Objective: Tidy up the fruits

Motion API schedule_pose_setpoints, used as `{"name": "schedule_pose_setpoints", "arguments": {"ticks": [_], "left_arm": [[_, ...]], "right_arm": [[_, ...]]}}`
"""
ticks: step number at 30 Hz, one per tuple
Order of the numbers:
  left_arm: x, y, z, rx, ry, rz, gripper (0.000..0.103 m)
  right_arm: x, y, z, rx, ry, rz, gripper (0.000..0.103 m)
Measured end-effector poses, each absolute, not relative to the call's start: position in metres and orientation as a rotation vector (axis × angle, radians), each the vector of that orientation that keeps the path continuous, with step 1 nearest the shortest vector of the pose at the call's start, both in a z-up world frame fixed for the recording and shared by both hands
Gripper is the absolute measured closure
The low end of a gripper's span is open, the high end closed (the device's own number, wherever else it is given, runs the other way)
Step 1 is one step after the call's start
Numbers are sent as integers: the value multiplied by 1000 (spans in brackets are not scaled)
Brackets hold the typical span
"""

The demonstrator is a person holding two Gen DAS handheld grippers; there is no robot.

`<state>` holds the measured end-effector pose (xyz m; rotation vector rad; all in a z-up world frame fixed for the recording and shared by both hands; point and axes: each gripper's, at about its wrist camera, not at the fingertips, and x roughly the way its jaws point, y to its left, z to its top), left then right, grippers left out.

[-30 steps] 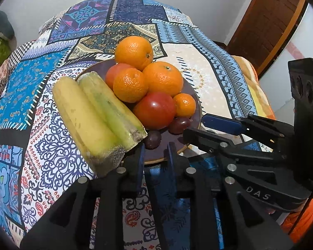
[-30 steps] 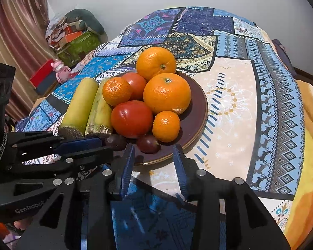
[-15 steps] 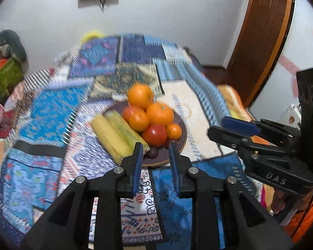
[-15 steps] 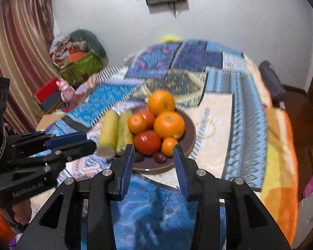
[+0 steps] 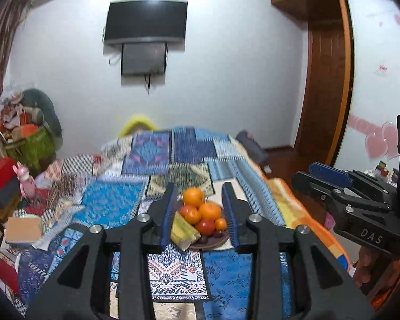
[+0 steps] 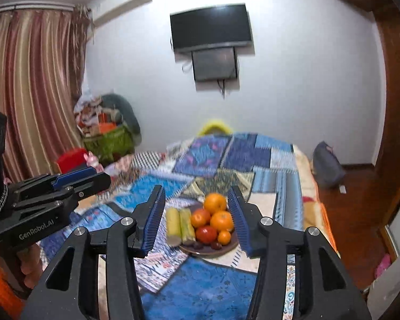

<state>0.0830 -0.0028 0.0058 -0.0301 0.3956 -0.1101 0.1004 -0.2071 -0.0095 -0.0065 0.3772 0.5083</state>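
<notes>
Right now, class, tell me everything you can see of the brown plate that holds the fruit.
The brown plate is round, dark and shallow, with a raised rim; its material cannot be told. It lies flat on the patchwork cloth, near the front edge. Oranges, a red fruit and small dark fruits are heaped on it. Two yellow-green bananas lie at its left, overhanging the rim. Both the left gripper and the right gripper are open and apart from it.

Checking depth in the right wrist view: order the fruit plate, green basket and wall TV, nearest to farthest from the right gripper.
1. Fruit plate, just ahead of the right gripper.
2. Green basket, far left by the curtain.
3. TV, on the back wall.
</notes>
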Motion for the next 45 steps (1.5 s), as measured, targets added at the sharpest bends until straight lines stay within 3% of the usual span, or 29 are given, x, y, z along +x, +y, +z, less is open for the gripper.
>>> {"name": "schedule_pose_setpoints", "arguments": {"ticks": [6,9,11,16,23,45], "left_arm": [[40,-6,26,-26,291,-109,46],[26,-7,30,-28,258,-96,32],[19,-7,32,-31,242,-85,17],[7,-3,35,-26,207,-55,9],[-4,4,38,-45,182,-33,1],[1,13,32,-45,196,-24,0]], "right_arm": [[71,-213,5,27,299,507,45],[61,-212,9,22,269,489,28],[58,-210,9,16,245,475,18],[49,-212,14,30,216,450,0],[38,-212,16,18,193,426,0],[29,-209,13,-12,175,412,0]]}}
